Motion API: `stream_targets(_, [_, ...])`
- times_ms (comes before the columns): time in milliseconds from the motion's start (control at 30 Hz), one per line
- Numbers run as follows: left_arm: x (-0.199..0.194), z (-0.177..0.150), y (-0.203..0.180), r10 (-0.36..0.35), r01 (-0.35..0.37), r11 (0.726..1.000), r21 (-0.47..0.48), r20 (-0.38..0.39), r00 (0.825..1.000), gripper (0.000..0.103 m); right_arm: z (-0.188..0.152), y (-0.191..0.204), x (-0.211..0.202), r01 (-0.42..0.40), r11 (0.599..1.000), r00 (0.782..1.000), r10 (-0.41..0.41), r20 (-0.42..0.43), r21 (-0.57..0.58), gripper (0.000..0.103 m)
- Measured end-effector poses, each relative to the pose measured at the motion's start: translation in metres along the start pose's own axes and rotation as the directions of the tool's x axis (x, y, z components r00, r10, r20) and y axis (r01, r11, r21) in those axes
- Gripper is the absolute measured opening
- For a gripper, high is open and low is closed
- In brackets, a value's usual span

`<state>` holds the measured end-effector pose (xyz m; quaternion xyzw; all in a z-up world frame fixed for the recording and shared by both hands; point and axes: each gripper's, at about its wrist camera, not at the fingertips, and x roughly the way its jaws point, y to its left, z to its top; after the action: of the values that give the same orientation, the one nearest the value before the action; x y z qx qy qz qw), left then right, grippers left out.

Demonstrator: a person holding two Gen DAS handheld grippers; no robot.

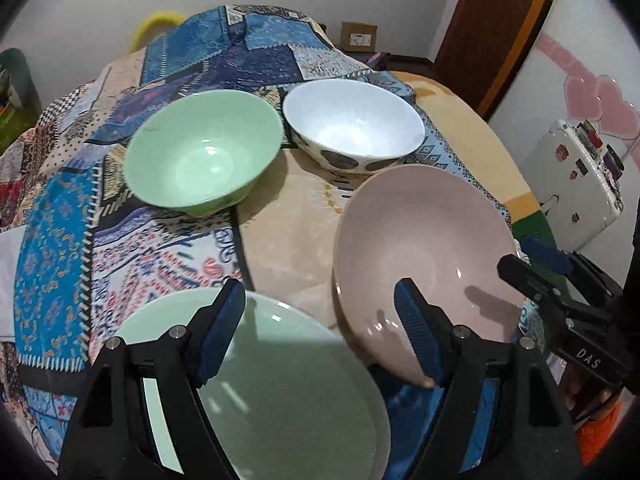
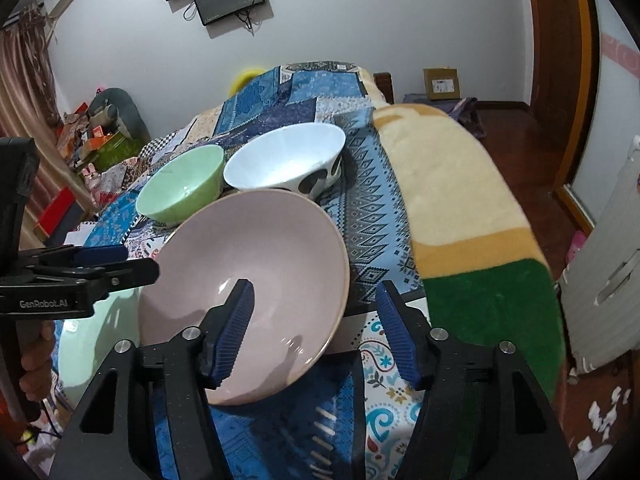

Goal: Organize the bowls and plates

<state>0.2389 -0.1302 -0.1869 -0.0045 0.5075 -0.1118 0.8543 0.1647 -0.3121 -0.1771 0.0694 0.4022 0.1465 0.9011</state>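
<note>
A pink plate (image 1: 424,248) lies tilted on the patterned cloth, also in the right wrist view (image 2: 248,268). A pale green plate (image 1: 288,384) lies flat left of it, partly under my left gripper; its edge shows in the right wrist view (image 2: 92,336). A green bowl (image 1: 204,156) (image 2: 184,184) and a white spotted bowl (image 1: 356,124) (image 2: 288,160) stand upright behind. My left gripper (image 1: 320,328) is open, one finger over the green plate, the other over the pink plate's near rim. My right gripper (image 2: 314,332) is open astride the pink plate's near right rim; it also shows in the left wrist view (image 1: 532,256).
The dishes sit on a bed with a patchwork cloth (image 1: 64,240) and a yellow and green blanket (image 2: 460,208). A white suitcase (image 1: 576,184) stands at the right. Clutter lies at the left wall (image 2: 96,136).
</note>
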Motion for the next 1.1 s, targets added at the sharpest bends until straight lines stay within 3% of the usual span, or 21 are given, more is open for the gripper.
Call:
stream_targets(67, [0.007, 0.002, -0.003, -0.005, 0.005, 1.0, 0.007, -0.009, 1.0, 0.071, -0.001, -0.001, 0.006, -0.014, 1.0, 1.0, 0.014, -0.016, 0.003, 0.047])
stream_targets(133, [0.015, 0.003, -0.006, -0.013, 0.013, 1.0, 0.018, -0.027, 1.0, 0.058, -0.003, -0.003, 0.011, -0.026, 1.0, 0.999, 0.027, -0.033, 0.007, 0.037])
stream_targets(233, [0.025, 0.004, -0.01, -0.026, 0.027, 0.999, 0.027, -0.047, 0.999, 0.043, -0.006, -0.005, 0.018, -0.039, 0.999, 0.998, 0.039, -0.053, 0.013, 0.029])
stream_targets(433, [0.039, 0.003, -0.015, -0.072, 0.075, 0.997, 0.023, -0.088, 0.993, 0.021, -0.01, -0.007, 0.024, -0.051, 0.998, 0.996, 0.054, -0.073, 0.033, 0.021])
stream_targets(700, [0.035, 0.002, -0.018, -0.068, 0.07, 0.997, 0.018, -0.086, 0.994, 0.019, -0.009, -0.004, 0.019, -0.04, 0.998, 0.997, 0.043, -0.066, 0.047, 0.021])
stream_targets(1100, [-0.023, -0.001, -0.014, -0.085, 0.085, 0.996, 0.023, 0.009, 0.996, 0.019, 0.003, 0.017, -0.017, -0.036, 0.999, 0.999, 0.036, 0.0, 0.025, 0.021])
